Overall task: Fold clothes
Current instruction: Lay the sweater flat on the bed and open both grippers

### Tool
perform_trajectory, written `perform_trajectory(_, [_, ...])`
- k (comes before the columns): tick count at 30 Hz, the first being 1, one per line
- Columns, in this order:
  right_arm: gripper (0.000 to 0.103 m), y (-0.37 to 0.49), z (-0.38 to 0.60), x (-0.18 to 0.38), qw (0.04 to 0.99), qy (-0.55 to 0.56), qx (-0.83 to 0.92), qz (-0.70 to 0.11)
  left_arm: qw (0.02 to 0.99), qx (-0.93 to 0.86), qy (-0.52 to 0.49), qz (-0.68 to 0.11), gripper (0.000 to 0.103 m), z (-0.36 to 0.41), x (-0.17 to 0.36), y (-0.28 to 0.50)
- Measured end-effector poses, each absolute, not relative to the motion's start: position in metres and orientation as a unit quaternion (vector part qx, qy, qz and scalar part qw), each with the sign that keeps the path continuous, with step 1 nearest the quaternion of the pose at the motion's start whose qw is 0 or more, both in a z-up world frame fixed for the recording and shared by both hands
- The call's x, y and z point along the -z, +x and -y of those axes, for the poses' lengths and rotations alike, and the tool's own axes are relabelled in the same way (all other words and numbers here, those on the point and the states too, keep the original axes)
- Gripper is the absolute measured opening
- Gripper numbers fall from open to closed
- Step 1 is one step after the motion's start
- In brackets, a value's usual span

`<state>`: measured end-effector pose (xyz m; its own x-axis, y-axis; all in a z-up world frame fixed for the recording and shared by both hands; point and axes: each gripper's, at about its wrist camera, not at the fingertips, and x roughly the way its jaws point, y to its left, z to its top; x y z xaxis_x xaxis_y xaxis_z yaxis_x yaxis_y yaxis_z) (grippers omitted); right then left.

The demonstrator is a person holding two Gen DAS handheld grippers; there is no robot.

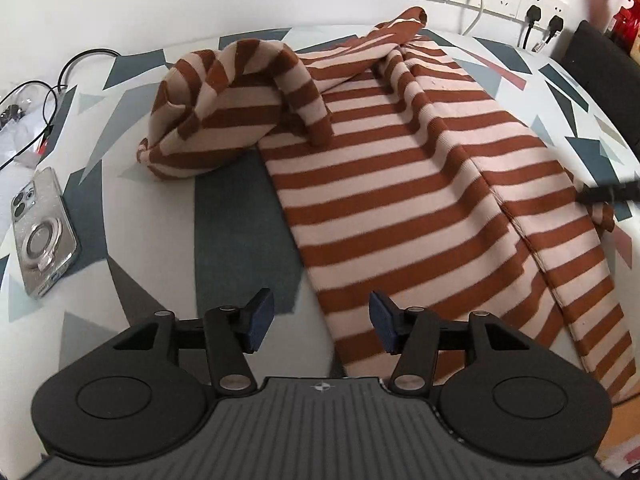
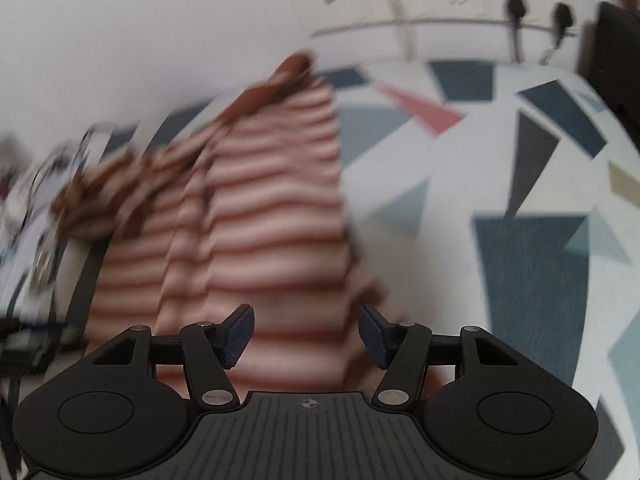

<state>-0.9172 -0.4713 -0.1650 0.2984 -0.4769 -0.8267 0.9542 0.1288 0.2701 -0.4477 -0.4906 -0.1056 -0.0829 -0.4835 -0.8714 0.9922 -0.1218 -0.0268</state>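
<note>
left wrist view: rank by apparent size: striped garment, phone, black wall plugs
1. striped garment, by far the largest, spread over much of the patterned table.
2. phone, at the left edge.
3. black wall plugs, smallest, though they are farthest from the camera, so their true size is unsure.

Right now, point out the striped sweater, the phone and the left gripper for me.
striped sweater (image 1: 420, 200): left wrist view, on its flat striped body.
phone (image 1: 42, 232): left wrist view, on its back by the ring holder.
left gripper (image 1: 320, 322): left wrist view, midway between its open fingertips.

Brown-and-pink striped sweater (image 1: 400, 200) lies rumpled, one sleeve bunched, on patterned tabletop.
</note>
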Motion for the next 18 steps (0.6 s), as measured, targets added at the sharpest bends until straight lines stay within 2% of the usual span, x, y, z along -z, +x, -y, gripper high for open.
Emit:
perform_trajectory(3, [0.059,-0.900,0.447,0.174,0.697,0.391,0.500,-0.335,0.554,0.653,0.362,-0.369,0.056,0.484,0.107,-0.454])
perform_trajectory(6, [0.069,-0.882,0.429,0.185,0.690,0.353,0.509,-0.373,0.557,0.641,0.366,-0.380,0.063,0.481,0.110,-0.459])
perform_trajectory(8, [0.076,-0.869,0.422,0.188,0.698,0.318,0.511,-0.388,0.562,0.632,0.364,-0.390,0.063,0.480,0.113,-0.459])
perform_trajectory(10, [0.077,-0.863,0.422,0.188,0.703,0.315,0.506,-0.387,0.559,0.625,0.368,-0.402,0.057,0.479,0.115,-0.462])
perform_trajectory(11, [0.075,-0.860,0.422,0.188,0.706,0.316,0.503,-0.386,0.558,0.626,0.370,-0.400,0.049,0.477,0.116,-0.465])
perform_trajectory(12, [0.074,-0.857,0.422,0.188,0.710,0.314,0.500,-0.384,0.557,0.626,0.373,-0.398,0.047,0.475,0.116,-0.468])
perform_trajectory(13, [0.065,-0.854,0.421,0.188,0.718,0.306,0.494,-0.384,0.559,0.625,0.377,-0.393,0.046,0.474,0.116,-0.471])
perform_trajectory(14, [0.052,-0.851,0.418,0.187,0.730,0.292,0.484,-0.385,0.561,0.625,0.379,-0.389,0.042,0.472,0.116,-0.474])
perform_trajectory(15, [0.044,-0.848,0.416,0.187,0.741,0.279,0.473,-0.386,0.563,0.624,0.381,-0.385,0.034,0.471,0.116,-0.476])
perform_trajectory(16, [0.023,-0.847,0.415,0.185,0.751,0.273,0.460,-0.387,0.566,0.623,0.382,-0.382,0.030,0.471,0.116,-0.477])
perform_trajectory(17, [0.014,-0.848,0.417,0.183,0.756,0.274,0.450,-0.388,0.568,0.622,0.383,-0.380,0.022,0.471,0.116,-0.479])
perform_trajectory(18, [0.012,-0.849,0.419,0.181,0.761,0.276,0.440,-0.389,0.574,0.617,0.384,-0.378,0.016,0.472,0.116,-0.480])
